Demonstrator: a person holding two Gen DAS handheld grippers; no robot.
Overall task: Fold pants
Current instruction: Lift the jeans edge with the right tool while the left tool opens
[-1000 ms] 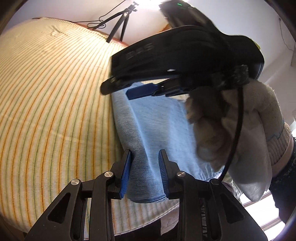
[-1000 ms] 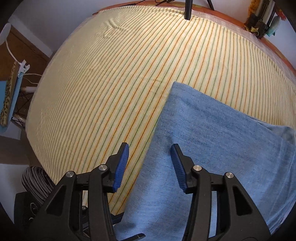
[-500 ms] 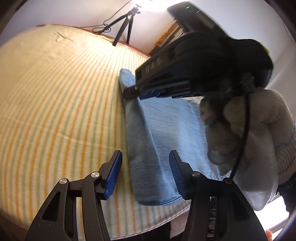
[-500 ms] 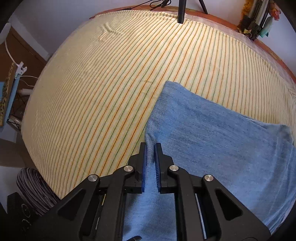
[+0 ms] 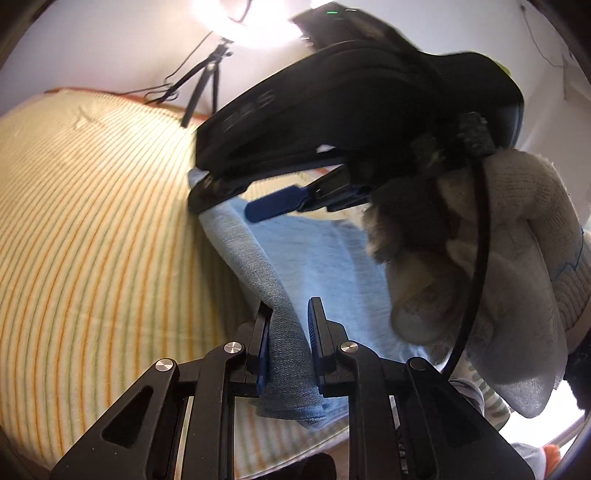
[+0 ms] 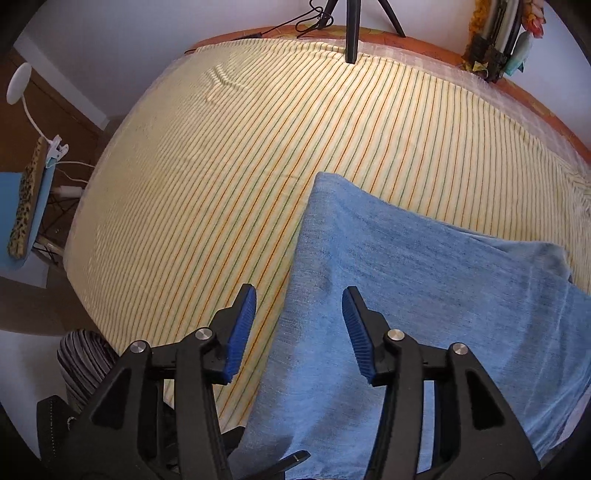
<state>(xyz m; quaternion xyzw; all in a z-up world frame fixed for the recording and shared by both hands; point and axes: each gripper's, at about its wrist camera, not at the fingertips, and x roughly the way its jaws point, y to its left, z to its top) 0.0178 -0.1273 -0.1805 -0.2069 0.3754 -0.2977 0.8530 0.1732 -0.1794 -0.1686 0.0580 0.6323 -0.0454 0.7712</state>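
Light blue denim pants (image 6: pixel 424 295) lie folded on a striped yellow bed sheet (image 6: pixel 258 147). In the left wrist view the pants (image 5: pixel 314 258) run along the sheet (image 5: pixel 92 221). My left gripper (image 5: pixel 288 332) is shut on the near folded edge of the pants, which bunches between the blue pads. My right gripper (image 6: pixel 297 328) is open and straddles the left edge of the pants, just above the cloth. In the left wrist view the right gripper (image 5: pixel 236 199) sits over the far end, held by a gloved hand (image 5: pixel 498 277).
A tripod (image 6: pixel 351 26) stands at the far edge of the bed and also shows in the left wrist view (image 5: pixel 203 81). A bedside stand with a white lamp (image 6: pixel 22 88) is at the left. A striped bundle (image 6: pixel 85 358) lies on the floor by the bed's near corner.
My left gripper was open over the pants' edge half a second ago and has shut on it. My right gripper was shut on the edge and has opened.
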